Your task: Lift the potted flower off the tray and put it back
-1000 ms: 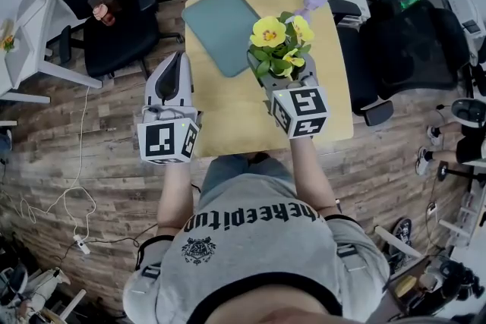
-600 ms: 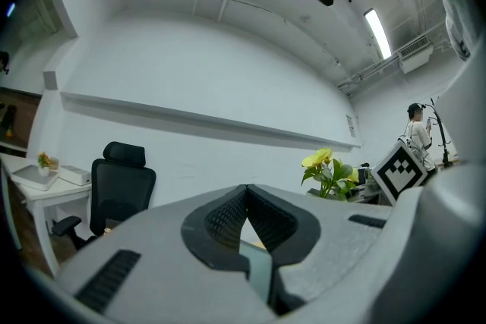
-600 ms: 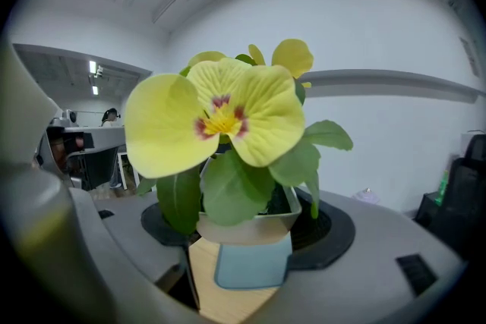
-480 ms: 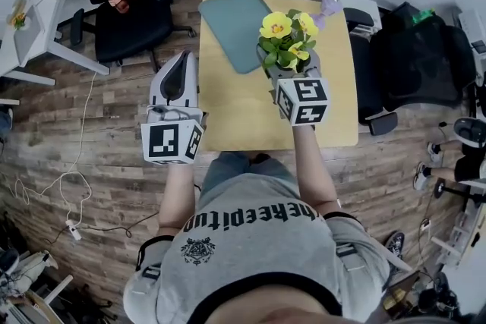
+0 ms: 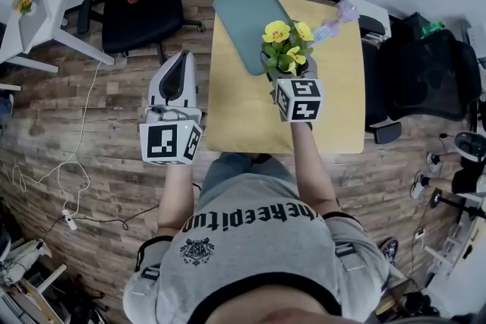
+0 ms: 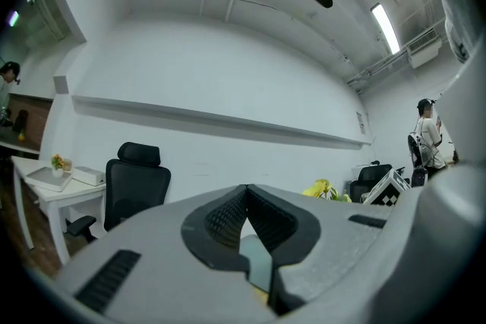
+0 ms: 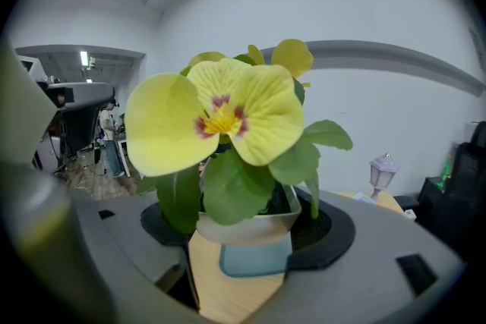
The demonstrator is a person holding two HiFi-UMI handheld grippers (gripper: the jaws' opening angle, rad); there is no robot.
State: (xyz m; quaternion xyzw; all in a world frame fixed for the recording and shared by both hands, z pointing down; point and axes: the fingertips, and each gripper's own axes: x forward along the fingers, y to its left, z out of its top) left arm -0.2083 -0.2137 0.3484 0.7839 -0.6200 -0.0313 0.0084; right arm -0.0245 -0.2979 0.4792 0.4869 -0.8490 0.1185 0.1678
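The right gripper is clamped on the pot, with 1 jaw on each side of its pale wall. The pot stands upright, and yellow flowers and green leaves rise over its rim. From the head view the pot sits over the near right edge of the tray. The right gripper view shows teal just under the pot's base and bare wood nearer the camera. Whether the base touches the tray cannot be told.

The tray is teal with rounded corners. It lies askew at the far left corner of the table, and its far end reaches the far edge.

A small lilac lantern stands at the far right corner, well apart from the pot.

The left gripper is empty, with its 2 jaws pressed together at the tips. It is held just off the table's left edge, over the plank floor, pointing away from the person. A black chair stands beyond it, off the far left corner.
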